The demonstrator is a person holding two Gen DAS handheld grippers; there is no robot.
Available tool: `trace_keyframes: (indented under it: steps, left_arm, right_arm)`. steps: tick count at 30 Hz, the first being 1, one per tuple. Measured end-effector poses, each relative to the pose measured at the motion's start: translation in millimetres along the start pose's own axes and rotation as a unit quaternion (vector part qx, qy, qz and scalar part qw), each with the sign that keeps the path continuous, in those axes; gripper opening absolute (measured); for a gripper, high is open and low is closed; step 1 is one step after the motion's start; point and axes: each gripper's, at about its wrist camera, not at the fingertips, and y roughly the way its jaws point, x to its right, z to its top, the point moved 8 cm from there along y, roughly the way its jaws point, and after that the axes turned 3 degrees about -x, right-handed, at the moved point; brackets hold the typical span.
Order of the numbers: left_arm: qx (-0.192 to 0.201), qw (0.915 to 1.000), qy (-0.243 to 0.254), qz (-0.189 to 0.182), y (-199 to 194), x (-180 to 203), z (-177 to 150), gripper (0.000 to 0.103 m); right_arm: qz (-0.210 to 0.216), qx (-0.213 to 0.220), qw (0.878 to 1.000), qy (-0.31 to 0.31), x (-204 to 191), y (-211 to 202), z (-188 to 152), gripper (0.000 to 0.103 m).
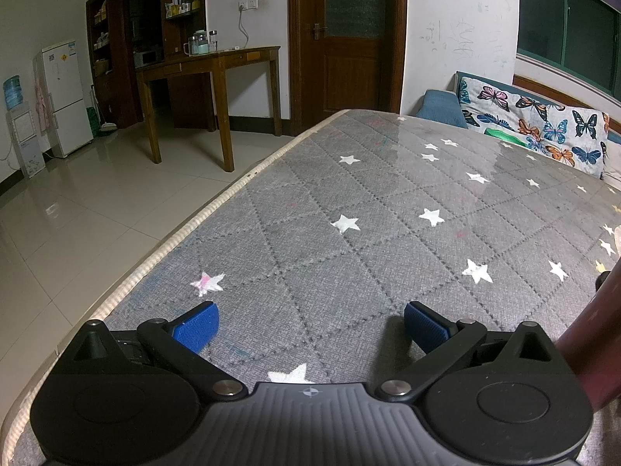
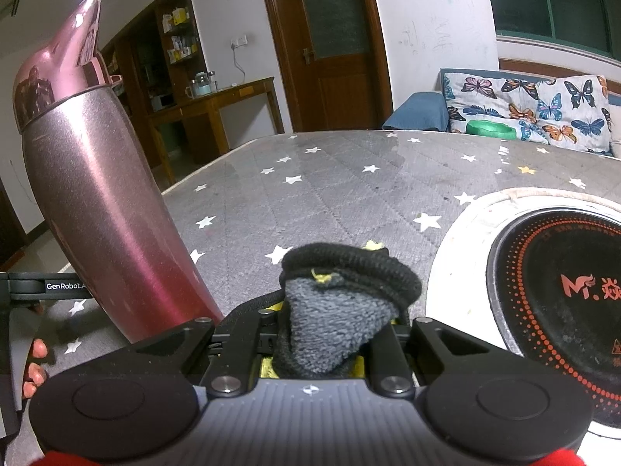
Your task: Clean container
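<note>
Right wrist, flask (image 2: 104, 209) left of cloth-gripping right tongs (image 2: 330, 334)

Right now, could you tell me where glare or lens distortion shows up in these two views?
Left wrist view: a glossy sheen whitens the far part of the star-patterned table cover, and the door frame bows from the fisheye. Right wrist view: bright highlights streak the pink bottle, whose shiny cap mirrors the room.

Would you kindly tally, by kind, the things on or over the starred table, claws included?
Pink bottle: 1
Grey cloth: 1
Round cooker: 1
Claws: 2, the left claw open and the right claw shut on the cloth
Total: 5
</note>
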Motion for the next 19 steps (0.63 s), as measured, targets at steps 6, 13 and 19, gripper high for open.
trace_keyframes:
  steps: [6,13,19]
  left_arm:
    - [0.0,1.0,0.0,0.0,0.0,-0.3,-0.1,0.103]
    - [0.0,1.0,0.0,0.0,-0.3,-1.0,0.1,0.103]
    - [0.0,1.0,0.0,0.0,-0.4,-1.0,0.2,0.103]
  right_arm:
    - [0.001,0.0,1.0,0.001,0.3,-0.8,0.0,0.015]
    - [0.003,0.0,1.0,0.003,1.8,-0.8,0.6,0.015]
    - [0.005,0.0,1.0,0.006,3.1,-0.7,0.9,0.015]
